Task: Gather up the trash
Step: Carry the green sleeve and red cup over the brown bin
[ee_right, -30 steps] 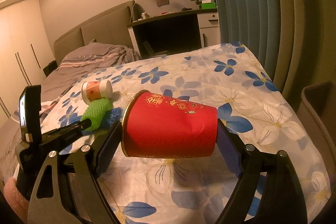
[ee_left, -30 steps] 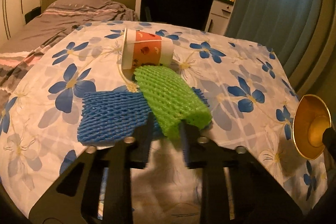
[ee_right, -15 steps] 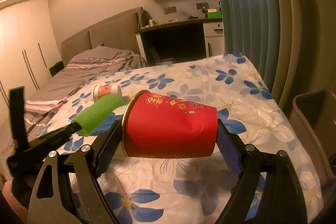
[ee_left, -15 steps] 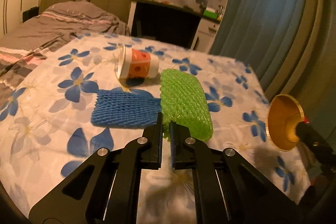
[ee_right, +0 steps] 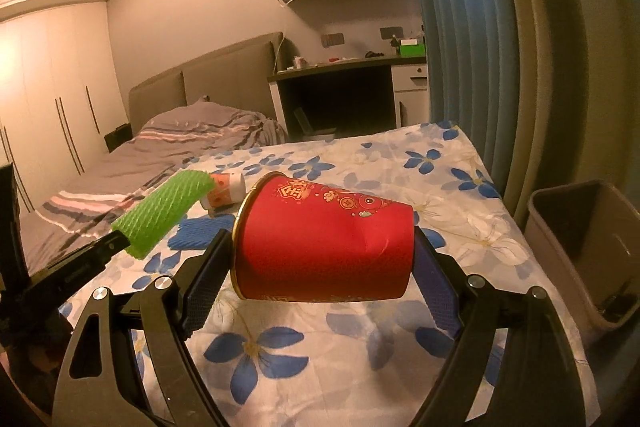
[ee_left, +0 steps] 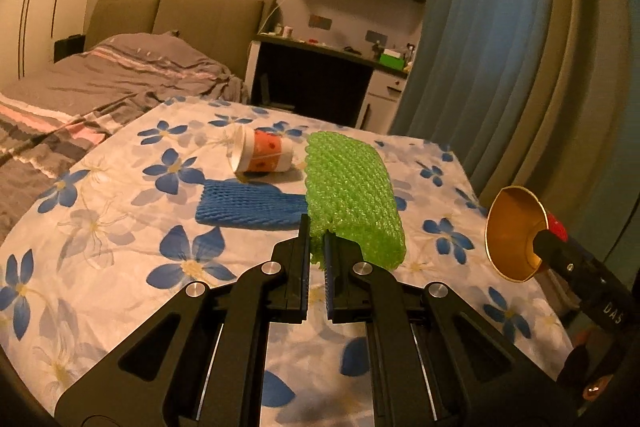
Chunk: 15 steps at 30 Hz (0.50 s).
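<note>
- Left tongs (ee_left: 317, 259) pinching the near edge of the green foam net (ee_left: 352, 199), lifted clear, long axis pointing straight ahead.
- Right tongs (ee_right: 320, 267) clamped end to end on the red paper cup (ee_right: 324, 247), crosswise, off the surface (ee_right: 452, 187).
- Grey bin (ee_right: 580, 243) off the surface's right edge, nearer the right hand; probably next stop, nothing in the way.
- Left lying: blue foam net (ee_left: 248, 205), small orange cup (ee_left: 262, 157).

Legible marks: white letters "DAS" on the black body of the right gripper (ee_left: 576, 275), seen from the left wrist; one gold Chinese character, too small to read surely, among gold ornaments on the red paper cup (ee_right: 324, 247).
</note>
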Tool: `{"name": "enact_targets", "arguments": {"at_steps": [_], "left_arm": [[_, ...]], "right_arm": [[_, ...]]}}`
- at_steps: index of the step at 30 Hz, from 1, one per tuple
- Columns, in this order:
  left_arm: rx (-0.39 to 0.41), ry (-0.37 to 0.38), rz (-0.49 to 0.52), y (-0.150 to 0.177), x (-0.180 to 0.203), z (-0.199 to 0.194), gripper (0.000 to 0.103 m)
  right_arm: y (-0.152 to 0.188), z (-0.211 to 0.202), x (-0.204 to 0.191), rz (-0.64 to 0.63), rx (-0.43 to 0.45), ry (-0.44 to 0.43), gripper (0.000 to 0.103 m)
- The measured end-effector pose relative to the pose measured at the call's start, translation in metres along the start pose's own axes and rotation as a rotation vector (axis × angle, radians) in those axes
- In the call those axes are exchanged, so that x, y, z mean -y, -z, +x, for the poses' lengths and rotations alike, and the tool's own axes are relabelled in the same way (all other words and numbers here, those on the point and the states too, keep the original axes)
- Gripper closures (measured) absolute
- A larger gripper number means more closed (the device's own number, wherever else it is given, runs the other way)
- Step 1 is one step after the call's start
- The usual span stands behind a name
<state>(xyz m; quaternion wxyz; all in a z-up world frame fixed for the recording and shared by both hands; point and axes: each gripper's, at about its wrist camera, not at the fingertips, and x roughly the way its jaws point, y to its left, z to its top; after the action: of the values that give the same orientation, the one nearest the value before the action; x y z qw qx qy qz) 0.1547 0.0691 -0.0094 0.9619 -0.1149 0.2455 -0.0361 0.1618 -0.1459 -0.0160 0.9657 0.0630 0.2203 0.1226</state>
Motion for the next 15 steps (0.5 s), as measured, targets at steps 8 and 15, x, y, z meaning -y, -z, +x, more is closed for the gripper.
{"name": "enact_targets", "arguments": {"at_steps": [8,15], "left_arm": [[0.015,0.044,0.031,0.002,0.03,-0.011,0.098],[0.017,0.088,0.074,0.005,0.064,-0.011,0.098]], "right_arm": [[0.001,-0.027,0.023,0.015,0.037,0.025,0.02],[0.004,-0.047,0.051,0.042,0.068,0.064,0.02]]}}
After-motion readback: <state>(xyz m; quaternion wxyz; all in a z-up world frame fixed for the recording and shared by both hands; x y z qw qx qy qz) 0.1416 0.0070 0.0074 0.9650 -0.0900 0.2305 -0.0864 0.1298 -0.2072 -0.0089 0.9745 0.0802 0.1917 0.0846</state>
